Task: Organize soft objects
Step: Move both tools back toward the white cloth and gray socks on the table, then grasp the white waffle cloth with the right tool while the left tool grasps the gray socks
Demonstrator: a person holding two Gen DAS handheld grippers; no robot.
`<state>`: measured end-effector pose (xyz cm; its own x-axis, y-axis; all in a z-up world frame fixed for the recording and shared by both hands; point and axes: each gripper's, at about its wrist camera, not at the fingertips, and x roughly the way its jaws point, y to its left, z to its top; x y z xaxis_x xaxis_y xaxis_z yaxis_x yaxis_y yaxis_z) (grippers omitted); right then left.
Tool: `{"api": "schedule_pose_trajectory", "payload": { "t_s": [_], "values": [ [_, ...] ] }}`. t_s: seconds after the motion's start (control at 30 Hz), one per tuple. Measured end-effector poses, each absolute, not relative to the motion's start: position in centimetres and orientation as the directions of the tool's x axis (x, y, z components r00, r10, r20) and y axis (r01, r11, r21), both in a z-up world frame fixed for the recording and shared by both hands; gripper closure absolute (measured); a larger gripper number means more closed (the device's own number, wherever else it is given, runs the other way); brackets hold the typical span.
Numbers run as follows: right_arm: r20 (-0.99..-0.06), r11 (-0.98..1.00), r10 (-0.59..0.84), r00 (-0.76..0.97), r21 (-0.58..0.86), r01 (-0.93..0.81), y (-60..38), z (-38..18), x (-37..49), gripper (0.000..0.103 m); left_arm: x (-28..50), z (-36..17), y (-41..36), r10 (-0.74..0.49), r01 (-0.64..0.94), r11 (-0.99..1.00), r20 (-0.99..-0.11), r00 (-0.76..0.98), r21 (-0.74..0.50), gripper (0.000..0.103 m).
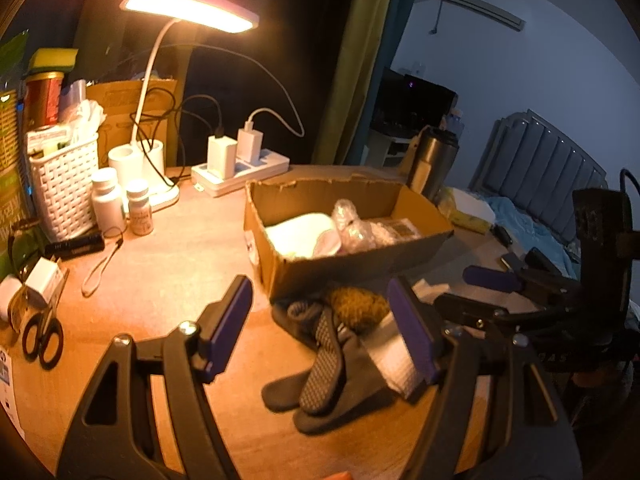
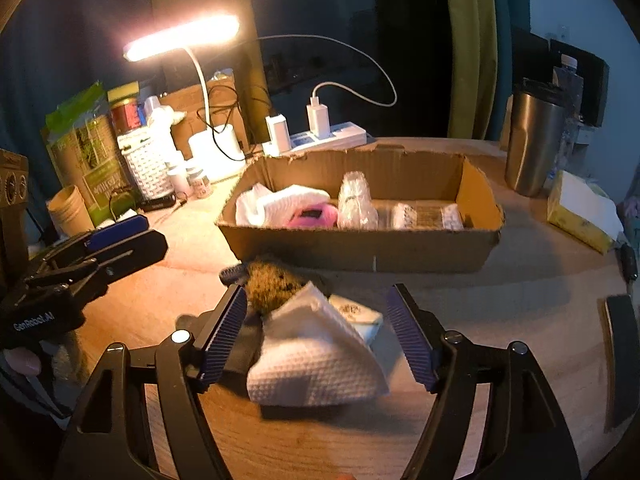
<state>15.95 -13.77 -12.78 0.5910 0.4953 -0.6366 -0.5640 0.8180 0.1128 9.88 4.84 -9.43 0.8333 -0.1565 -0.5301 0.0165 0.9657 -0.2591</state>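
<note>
Cardboard box [image 2: 360, 248] just beyond soft pile [image 2: 316, 344]

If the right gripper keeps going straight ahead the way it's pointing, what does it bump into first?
Most likely the folded white cloth, which lies on the table right between the right gripper's open jaws. Behind it sit a brownish fuzzy thing and then the cardboard box. Depth is hard to judge here.

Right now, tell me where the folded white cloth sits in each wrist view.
Left wrist view: the white cloth is at lower right, mostly hidden behind the left gripper's right finger, beside the grey gloves.
Right wrist view: low centre, between the open fingers of the right gripper.
Shared landmark: the cardboard box just behind it.
</note>
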Motion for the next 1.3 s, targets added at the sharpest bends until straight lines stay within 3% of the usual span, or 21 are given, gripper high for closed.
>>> {"api": "schedule_pose_trajectory", "payload": {
  "t_s": [0.77,0.83,0.97,1.03,1.3],
  "values": [
    [-0.723,0.825,0.375,0.581,-0.026,-0.564,-11.6,-18.7,14.7,0.027,9.5,-13.7,3.6,-0.156,0.007,0.973,-0.630,0.761,-0.232,0.031],
    [-0.730,0.823,0.354,0.585,-0.055,-0.566,-11.6,-19.1,14.6,0.040,9.8,-13.9,3.3,-0.155,0.009,0.974,-0.639,0.754,-0.226,0.031],
    [-0.736,0.826,0.347,0.582,-0.054,-0.561,-12.3,-19.6,14.8,0.051,10.4,-14.1,2.7,-0.153,0.014,0.977,-0.655,0.740,-0.212,0.031],
    [-0.734,0.820,0.367,0.572,-0.035,-0.571,-12.8,-19.6,14.7,0.073,10.7,-14.1,2.2,-0.150,0.018,0.979,-0.661,0.735,-0.202,0.031],
    [-0.695,0.813,0.436,0.571,0.032,-0.582,-15.3,-18.0,14.4,0.077,12.5,-15.2,0.1,-0.135,0.031,0.987,-0.714,0.686,-0.157,0.031]
  ]
}}
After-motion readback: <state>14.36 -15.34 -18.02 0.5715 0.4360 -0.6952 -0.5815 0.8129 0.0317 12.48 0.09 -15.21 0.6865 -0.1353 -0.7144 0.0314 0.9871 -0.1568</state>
